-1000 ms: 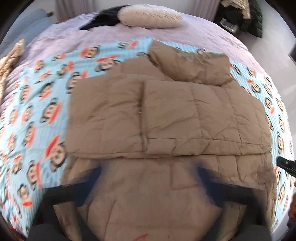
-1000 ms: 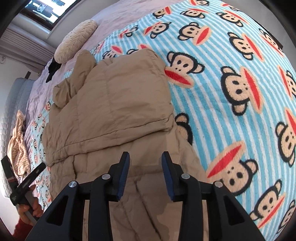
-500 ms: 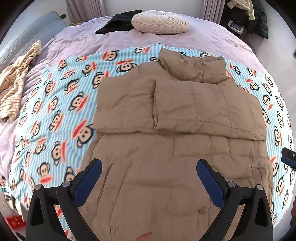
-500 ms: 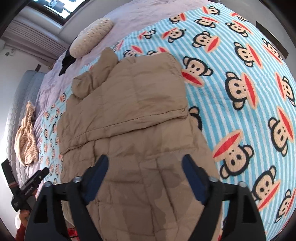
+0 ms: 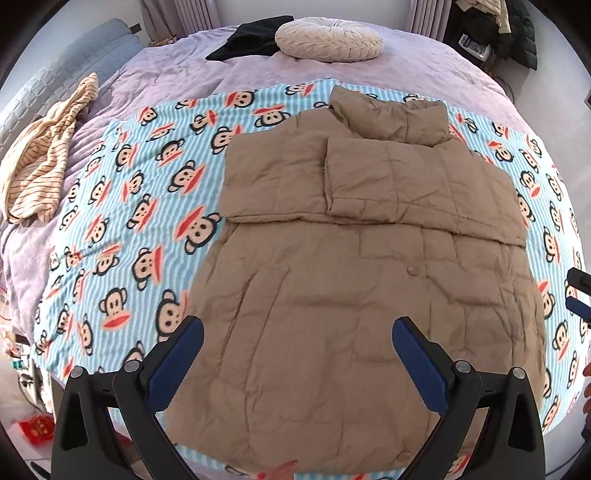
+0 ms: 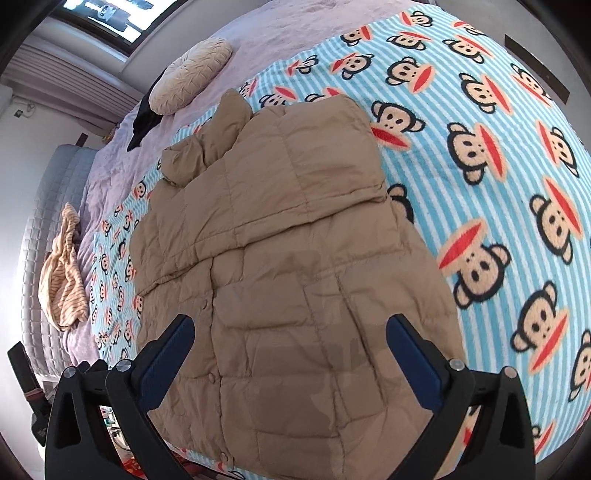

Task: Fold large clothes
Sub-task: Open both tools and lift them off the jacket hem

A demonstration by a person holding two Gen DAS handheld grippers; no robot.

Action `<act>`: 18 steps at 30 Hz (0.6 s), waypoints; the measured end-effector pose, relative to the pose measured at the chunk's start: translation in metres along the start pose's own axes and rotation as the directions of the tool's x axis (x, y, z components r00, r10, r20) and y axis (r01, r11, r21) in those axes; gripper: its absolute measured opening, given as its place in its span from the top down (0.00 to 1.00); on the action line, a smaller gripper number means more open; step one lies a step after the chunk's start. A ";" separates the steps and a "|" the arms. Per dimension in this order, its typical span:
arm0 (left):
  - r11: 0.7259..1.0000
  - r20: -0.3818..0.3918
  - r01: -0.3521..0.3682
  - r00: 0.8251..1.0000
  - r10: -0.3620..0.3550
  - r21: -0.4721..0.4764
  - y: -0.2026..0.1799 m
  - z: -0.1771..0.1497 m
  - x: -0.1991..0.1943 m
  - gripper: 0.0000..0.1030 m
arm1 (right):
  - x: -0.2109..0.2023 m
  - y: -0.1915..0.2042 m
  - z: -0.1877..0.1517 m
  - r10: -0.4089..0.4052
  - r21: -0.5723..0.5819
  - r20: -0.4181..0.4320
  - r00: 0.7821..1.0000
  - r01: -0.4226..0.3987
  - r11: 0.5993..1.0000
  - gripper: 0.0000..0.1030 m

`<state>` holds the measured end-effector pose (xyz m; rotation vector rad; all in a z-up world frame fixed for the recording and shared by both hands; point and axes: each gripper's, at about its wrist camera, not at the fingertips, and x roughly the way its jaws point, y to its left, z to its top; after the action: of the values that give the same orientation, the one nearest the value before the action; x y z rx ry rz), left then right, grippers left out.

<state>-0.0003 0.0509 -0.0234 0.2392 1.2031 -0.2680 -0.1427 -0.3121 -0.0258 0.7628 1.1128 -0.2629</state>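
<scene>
A tan quilted puffer jacket (image 5: 351, 258) lies flat on a blue striped monkey-print blanket (image 5: 147, 206), collar at the far end. Both sleeves are folded across its chest. My left gripper (image 5: 298, 326) hovers open above the jacket's near hem, nothing between its blue pads. In the right wrist view the same jacket (image 6: 295, 229) runs away from me on the blanket (image 6: 498, 166). My right gripper (image 6: 291, 322) hangs over the hem with its jaws opening wide and nothing between them. Part of the right gripper (image 5: 578, 295) shows at the left view's right edge.
The blanket covers a lilac bedspread (image 5: 406, 70). A round cream cushion (image 5: 328, 38) and a black garment (image 5: 255, 37) lie at the head of the bed. A striped beige garment (image 5: 44, 158) is bunched at the left edge. Dark clothes (image 5: 513, 26) are piled beyond the bed.
Both grippers have lifted and pulled back from the jacket, so more of the bed shows. The right jaws went from narrow to wide. The jacket stays flat.
</scene>
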 end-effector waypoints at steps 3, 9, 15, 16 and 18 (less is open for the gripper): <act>1.000 -0.001 0.002 1.000 -0.002 0.021 0.005 -0.008 -0.002 0.01 | -0.004 0.003 -0.014 -0.004 0.018 0.026 1.000 0.004 1.000 0.00; 0.998 -0.008 -0.004 1.000 0.005 0.066 0.017 -0.035 -0.001 0.01 | 0.002 -0.005 -0.055 0.011 0.130 -0.041 0.999 -0.005 0.992 0.00; 0.998 -0.047 0.035 0.998 -0.033 0.055 0.038 -0.065 0.001 0.01 | 0.004 -0.016 -0.100 0.032 0.234 -0.100 0.994 -0.008 0.972 0.00; 0.997 -0.049 0.047 0.998 -0.044 0.055 0.042 -0.070 -0.001 0.01 | 0.004 -0.017 -0.106 0.032 0.244 -0.103 0.994 -0.005 0.970 0.00; 0.997 -0.050 0.054 0.997 -0.051 0.060 0.047 -0.078 -0.002 0.01 | 0.002 -0.018 -0.119 0.021 0.266 -0.103 0.994 0.008 0.964 0.00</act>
<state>-0.0544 0.1205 -0.0466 0.2688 1.2515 -0.3473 -0.2359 -0.2450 -0.0621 1.0284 1.1883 -0.3750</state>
